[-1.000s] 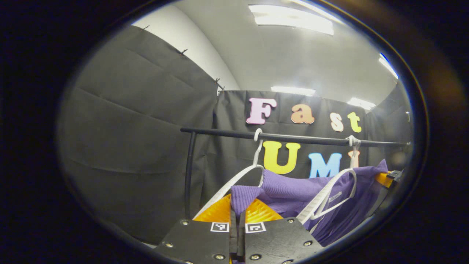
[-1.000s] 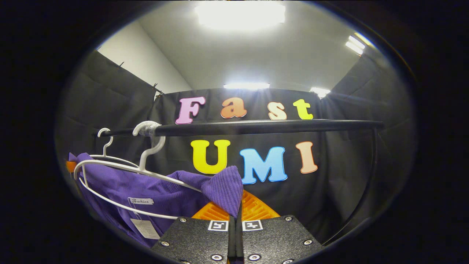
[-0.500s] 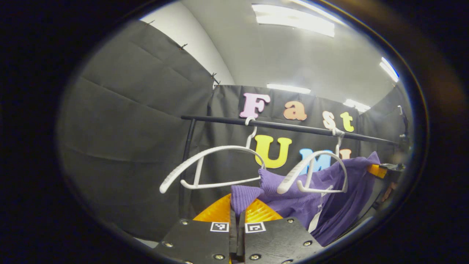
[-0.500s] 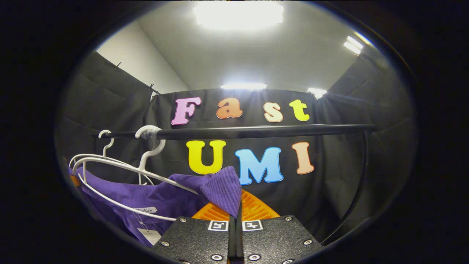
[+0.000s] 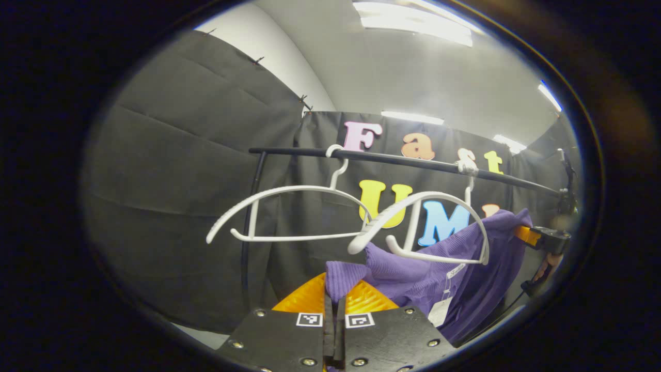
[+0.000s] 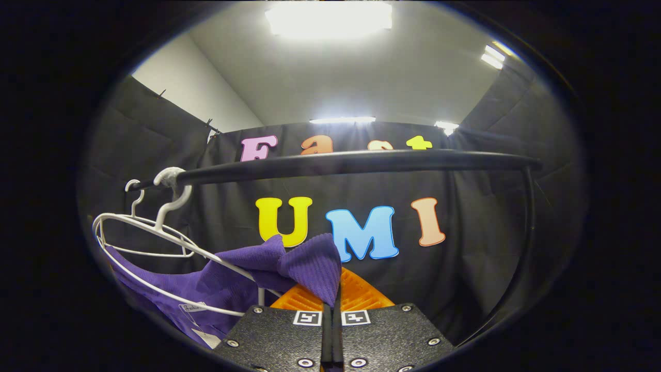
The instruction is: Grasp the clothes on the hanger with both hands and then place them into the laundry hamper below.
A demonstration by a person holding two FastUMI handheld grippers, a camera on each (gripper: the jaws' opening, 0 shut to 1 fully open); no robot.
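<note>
Garment off both hangers, held at each end, hamper somewhere below

The purple garment (image 5: 413, 274) hung slung between the two grippers, its long axis running across from one to the other beneath the rail (image 5: 392, 160). The left gripper (image 5: 334, 289) was clamped on one corner of it and the right gripper (image 6: 333, 289) on the other, both pairs of fingers pressed together on cloth. The near hanger (image 5: 428, 227) and the far hanger (image 5: 289, 212) hung bare above the fabric. Compared with a second earlier, the garment had slid clear of the hanger shoulders and sat lower, and the rail stood higher in both views. The hamper's position could not be judged.
</note>
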